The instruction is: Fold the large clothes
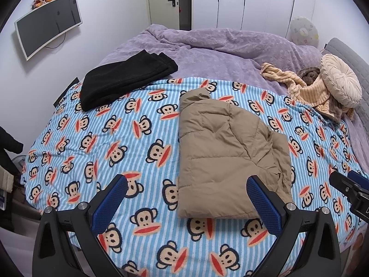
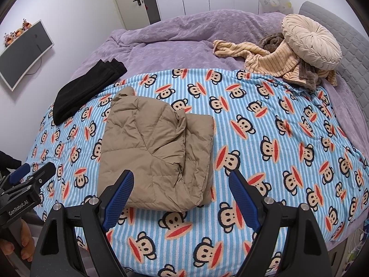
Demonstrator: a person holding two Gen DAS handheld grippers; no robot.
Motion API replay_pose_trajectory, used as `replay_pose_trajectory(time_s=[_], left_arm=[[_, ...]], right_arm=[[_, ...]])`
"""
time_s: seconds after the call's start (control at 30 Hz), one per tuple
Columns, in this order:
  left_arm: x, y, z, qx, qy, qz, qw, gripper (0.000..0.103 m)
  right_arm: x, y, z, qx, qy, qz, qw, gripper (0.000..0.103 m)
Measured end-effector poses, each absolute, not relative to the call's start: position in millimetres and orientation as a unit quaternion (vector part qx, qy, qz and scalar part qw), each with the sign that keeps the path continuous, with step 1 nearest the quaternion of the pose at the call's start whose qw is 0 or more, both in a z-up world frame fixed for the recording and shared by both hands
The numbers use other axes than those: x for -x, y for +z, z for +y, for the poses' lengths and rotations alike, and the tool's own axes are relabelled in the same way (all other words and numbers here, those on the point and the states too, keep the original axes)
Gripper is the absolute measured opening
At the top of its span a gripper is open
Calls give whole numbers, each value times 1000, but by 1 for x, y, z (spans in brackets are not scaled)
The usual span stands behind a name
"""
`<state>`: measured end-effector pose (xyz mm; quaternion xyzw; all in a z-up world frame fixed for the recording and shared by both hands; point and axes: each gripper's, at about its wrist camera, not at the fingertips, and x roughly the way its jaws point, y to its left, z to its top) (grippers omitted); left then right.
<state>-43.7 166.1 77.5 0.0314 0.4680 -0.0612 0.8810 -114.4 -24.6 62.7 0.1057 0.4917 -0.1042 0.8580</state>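
**Bedroom, bed top: one padded jacket, folded, both tools clear**

Bed (image 1: 230, 53) with lilac cover at the far end; monkey-print blanket (image 1: 115, 143) spread over the near half, directly under both tools.

Tan padded jacket (image 1: 226, 152), quilted, already doubled into a rough rectangle with the collar end farthest from the tools. Ahead of the left gripper (image 1: 186, 198) and toward its right finger; ahead of the right gripper (image 2: 182, 196) and toward its left finger.

Probably light and puffy, soft, smooth-shelled and likely slippery; liable to spring open. Best taken at the near corners or along the thick folded edge, pinching all layers.

Black garment (image 1: 124, 80), folded, far left. Striped beige clothing (image 2: 272, 62) heaped far right under a round cream cushion (image 2: 311, 43).

Left gripper: jaws wide apart, nothing held. Right gripper: likewise spread, empty, above the blanket.
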Motion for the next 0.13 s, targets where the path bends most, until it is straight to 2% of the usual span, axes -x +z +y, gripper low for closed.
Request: replay_pose_trajectory(time_s=[0.13], left_arm=[[47,79,163,-32,-63,464,883,103]], right_arm=[[114,62,-24,-107,-105,491,858,86]])
